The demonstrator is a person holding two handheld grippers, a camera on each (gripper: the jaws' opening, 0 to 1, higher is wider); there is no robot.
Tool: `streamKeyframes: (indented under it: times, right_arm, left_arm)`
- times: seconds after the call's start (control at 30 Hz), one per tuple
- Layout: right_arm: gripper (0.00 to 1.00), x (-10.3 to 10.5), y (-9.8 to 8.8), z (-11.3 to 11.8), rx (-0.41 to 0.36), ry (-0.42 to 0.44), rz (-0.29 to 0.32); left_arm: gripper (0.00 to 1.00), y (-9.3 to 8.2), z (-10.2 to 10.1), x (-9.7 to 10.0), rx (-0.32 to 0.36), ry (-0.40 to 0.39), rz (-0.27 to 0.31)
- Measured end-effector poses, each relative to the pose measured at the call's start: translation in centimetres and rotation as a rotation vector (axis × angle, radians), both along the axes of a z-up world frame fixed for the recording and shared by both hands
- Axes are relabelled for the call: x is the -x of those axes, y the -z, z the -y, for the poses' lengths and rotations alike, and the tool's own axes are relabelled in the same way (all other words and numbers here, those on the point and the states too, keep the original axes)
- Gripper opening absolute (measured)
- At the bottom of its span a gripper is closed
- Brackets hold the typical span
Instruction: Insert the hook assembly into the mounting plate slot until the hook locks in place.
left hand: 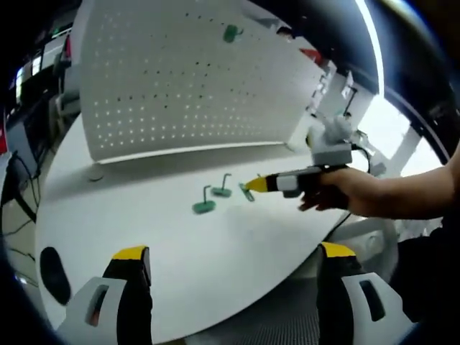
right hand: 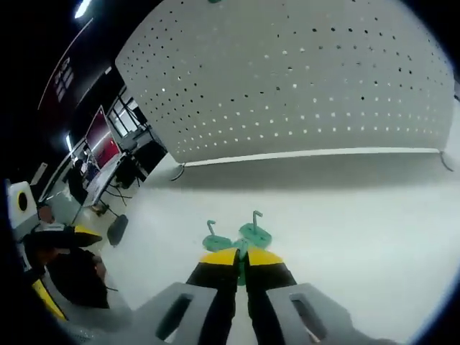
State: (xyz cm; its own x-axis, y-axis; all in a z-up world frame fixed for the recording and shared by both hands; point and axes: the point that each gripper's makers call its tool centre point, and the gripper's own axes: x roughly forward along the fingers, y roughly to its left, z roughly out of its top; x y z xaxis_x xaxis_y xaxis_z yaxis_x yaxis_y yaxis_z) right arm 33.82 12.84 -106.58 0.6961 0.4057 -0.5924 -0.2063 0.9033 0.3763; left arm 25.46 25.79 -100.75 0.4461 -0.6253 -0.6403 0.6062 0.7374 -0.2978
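From my left gripper view, L gripper (left hand: 233,266) sits wide open w/ nothing in it, hanging over the table (left hand: 144,215) edge. Ahead of the pegboard (left hand: 180,79): two green hooks (left hand: 204,207) and (left hand: 222,191) lie loose, a third hook (left hand: 231,32) hangs high on the board. R gripper (right hand: 241,260) is clamped on a fourth hook (right hand: 241,269), just right of the loose pair.
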Motion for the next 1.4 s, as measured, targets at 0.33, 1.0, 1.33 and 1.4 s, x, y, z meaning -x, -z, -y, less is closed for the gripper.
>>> streamKeyframes:
  times: [0.33, 1.0, 1.33, 1.4]
  right_arm:
    - [0.0, 1.3, -6.4, -3.1, -0.108, -0.032, 0.141]
    - [0.0, 5.1, -13.3, -8.3, -0.281, -0.145, 0.276]
    - [0.0, 6.1, -14.0, -8.7, -0.297, -0.164, 0.318]
    - [0.0, 6.3, -14.2, -8.8, -0.302, -0.171, 0.334]
  left_arm:
    - [0.95, -1.5, 0.2, -1.0, 0.017, -0.005, 0.041]
    - [0.66, -4.3, 1.7, -1.9, 0.193, -0.034, 0.039]
    - [0.43, -5.5, 2.6, -1.6, 0.241, 0.002, 0.055]
    - [0.38, -5.6, 2.8, -1.4, 0.254, 0.012, 0.045]
